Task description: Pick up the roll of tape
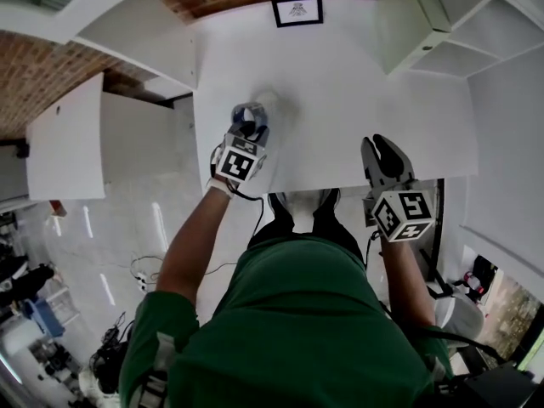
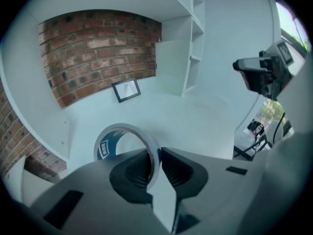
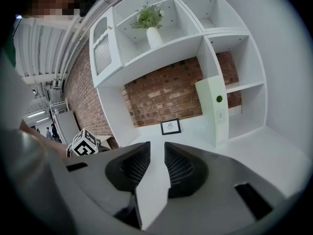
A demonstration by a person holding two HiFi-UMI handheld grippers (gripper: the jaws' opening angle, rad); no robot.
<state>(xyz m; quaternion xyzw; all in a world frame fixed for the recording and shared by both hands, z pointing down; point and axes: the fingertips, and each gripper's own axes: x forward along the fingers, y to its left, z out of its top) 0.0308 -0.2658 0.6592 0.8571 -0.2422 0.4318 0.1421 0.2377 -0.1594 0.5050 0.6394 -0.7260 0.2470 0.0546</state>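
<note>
Roll of tape (image 2: 104, 148) core label illegible, framed picture (image 2: 126, 90) print too small

White table (image 1: 357, 100) with framed picture (image 1: 297, 11)

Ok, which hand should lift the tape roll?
The left. The left gripper is shut on the wall of the tape roll, one jaw inside the ring and one outside. The right gripper is open, holds nothing and sits apart, near the front edge of the table.
</note>
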